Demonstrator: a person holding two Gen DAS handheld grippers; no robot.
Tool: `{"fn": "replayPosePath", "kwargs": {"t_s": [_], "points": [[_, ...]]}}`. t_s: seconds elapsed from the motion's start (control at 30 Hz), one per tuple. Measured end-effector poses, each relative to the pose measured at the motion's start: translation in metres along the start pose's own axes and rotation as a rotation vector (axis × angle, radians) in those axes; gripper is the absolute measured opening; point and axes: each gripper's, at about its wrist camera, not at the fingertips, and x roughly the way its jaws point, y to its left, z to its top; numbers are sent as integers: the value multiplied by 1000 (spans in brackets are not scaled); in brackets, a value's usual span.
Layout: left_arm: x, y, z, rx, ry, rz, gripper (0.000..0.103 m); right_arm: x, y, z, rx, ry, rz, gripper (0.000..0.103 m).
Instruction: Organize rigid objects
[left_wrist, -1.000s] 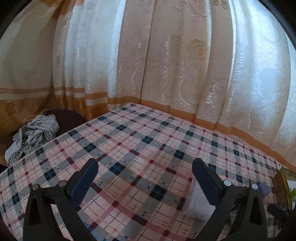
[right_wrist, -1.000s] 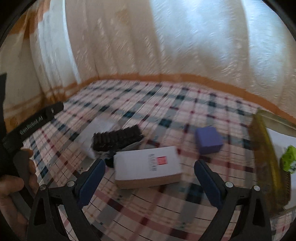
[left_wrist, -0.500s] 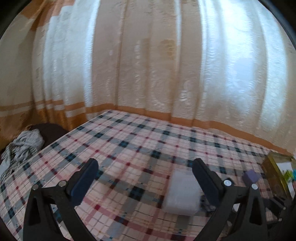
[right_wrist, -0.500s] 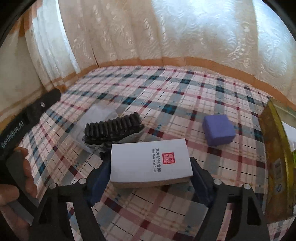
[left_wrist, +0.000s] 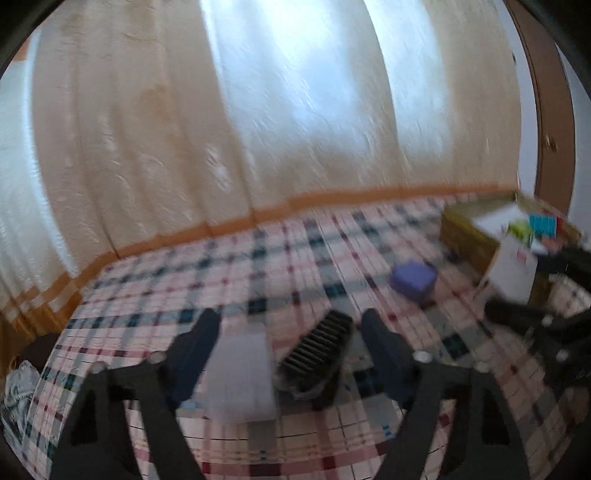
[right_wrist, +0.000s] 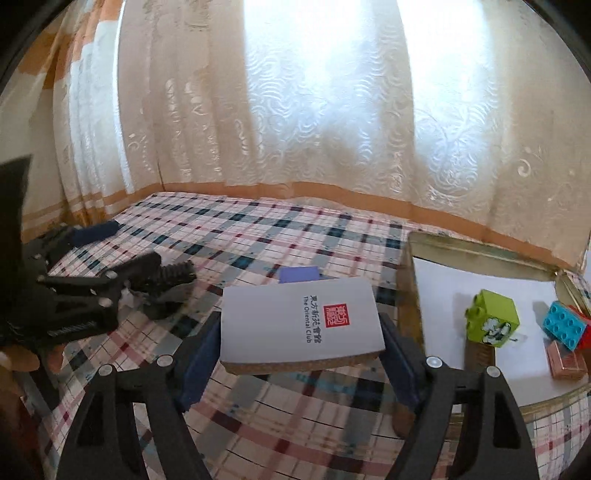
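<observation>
My right gripper (right_wrist: 295, 354) is shut on a white cork-backed pad (right_wrist: 301, 325) with a red seal, held above the plaid sheet beside a gold-rimmed tin (right_wrist: 480, 251). In the blurred left wrist view my left gripper (left_wrist: 290, 345) is low over the sheet, its jaws closing. A white block (left_wrist: 240, 376) and a black brush (left_wrist: 317, 354) lie between its fingers; no pad visibly presses on either. A purple block (left_wrist: 413, 278) lies further back. The right wrist view shows the left gripper (right_wrist: 122, 251) at the brush (right_wrist: 173, 275), with the purple block (right_wrist: 299, 274) behind the pad.
The tin holds a green brick (right_wrist: 491, 321), a blue brick (right_wrist: 565, 325) and a pink box (right_wrist: 567, 360) on white lining. Curtains (right_wrist: 332, 110) close off the far side of the bed. A crumpled cloth (left_wrist: 14, 391) lies off the bed's left edge.
The right gripper closed on the white pad and lifted it toward the tin. The left gripper swung right over the white block and brush, and its jaws narrowed.
</observation>
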Motion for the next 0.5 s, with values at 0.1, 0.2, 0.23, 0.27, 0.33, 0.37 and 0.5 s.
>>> {"fn": "replayPosePath", "kwargs": {"t_s": [0.1,0.2,0.23,0.27,0.33,0.37,0.5], "points": [[17,-9,0,35,88,-40,42,3,-3,0,13,18,13,81],[27,-17,-3,62,144,-54,42,6,-3,0,20,27,19,81],[30,-19,-3,69,158,-56,42,6,-3,0,22,31,19,81],[31,-19,-4,72,165,-60,42,7,-3,-1,24,34,20,81],[36,-19,-5,65,191,-72,42,9,-3,-2,32,43,23,81],[40,-18,-6,60,216,-70,42,10,-4,-2,37,48,25,81],[46,-22,-8,82,235,-47,32,9,-7,-2,50,42,25,81]]}}
